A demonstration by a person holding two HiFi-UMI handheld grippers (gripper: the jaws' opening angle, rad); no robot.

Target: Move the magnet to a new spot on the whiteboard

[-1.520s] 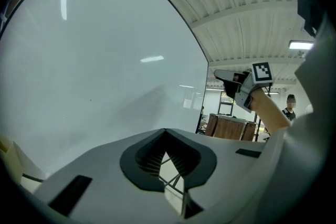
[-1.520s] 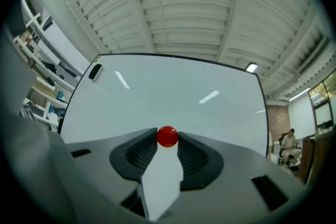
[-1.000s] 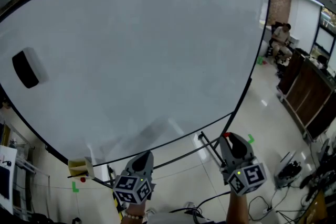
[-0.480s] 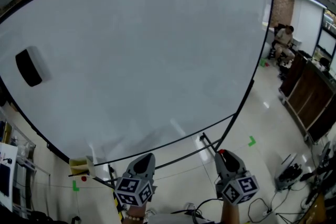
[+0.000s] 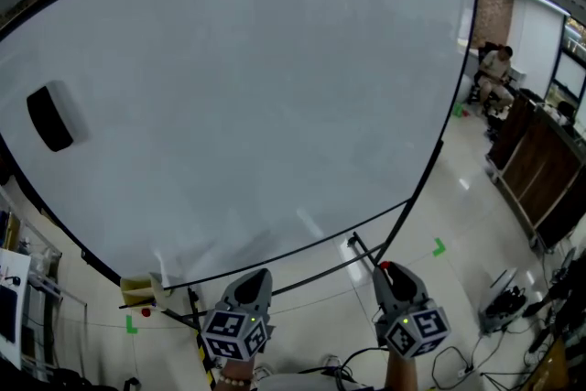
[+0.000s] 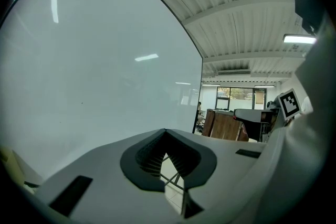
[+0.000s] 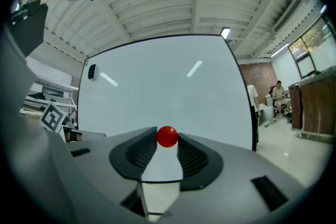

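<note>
- Whiteboard [image 5: 238,96], wide and wiped clean, filled most of the head view, with a dark frame around it and a brick wall [image 5: 490,9] behind its right edge.
- A black eraser [image 5: 48,118] clung to the board far over on the left side, well apart from both tools.
- A glossy pale floor [image 5: 467,197] ran beneath and to the right of the board, with a green tape mark [image 5: 440,245] on it.
- At the far right a person [image 5: 499,64] sat on a chair, near a row of dark wooden cabinets [image 5: 540,169].
- A small yellowish box [image 5: 139,290] sat by the board's lower left corner.
- The left tool [image 5: 255,277] was held low in the head view, below the board's bottom edge; in its own view its jaws were clenched, tips meeting, with nothing between them.
- The right tool [image 5: 388,274] was held beside it, also below the bottom edge and close to a leg of the board's stand.
- Its jaws were grasping the red magnet [image 7: 167,136], a small round knob pinched between the very tips of the pads.
- The red magnet was therefore off the whiteboard, carried in the right tool and facing the board's lower middle.
</note>
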